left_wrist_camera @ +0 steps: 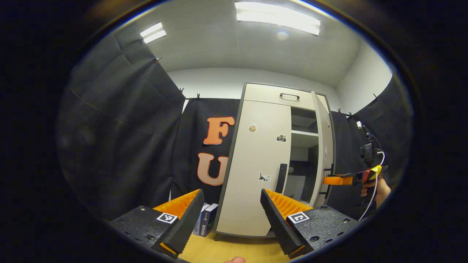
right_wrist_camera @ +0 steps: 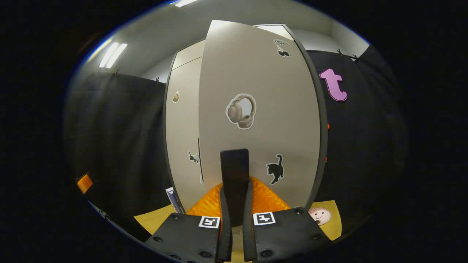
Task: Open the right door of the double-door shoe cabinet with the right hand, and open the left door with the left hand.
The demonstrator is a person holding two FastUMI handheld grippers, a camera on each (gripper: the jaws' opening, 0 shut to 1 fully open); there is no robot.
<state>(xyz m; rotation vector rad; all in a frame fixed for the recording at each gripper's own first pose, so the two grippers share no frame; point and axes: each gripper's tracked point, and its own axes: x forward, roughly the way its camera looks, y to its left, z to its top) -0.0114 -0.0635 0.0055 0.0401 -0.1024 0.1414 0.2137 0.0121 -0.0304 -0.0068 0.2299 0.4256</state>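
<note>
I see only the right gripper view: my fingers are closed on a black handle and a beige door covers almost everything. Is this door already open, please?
Observer: Yes. In the left gripper view the right door stands swung out, with shelves visible inside.
Operator: And the left door?
Observer: The left door is closed; its black handle is free.
Operator: Where is the left gripper?
Observer: The left gripper is open, short of the cabinet, with the left door between its fingers in the picture.
</note>
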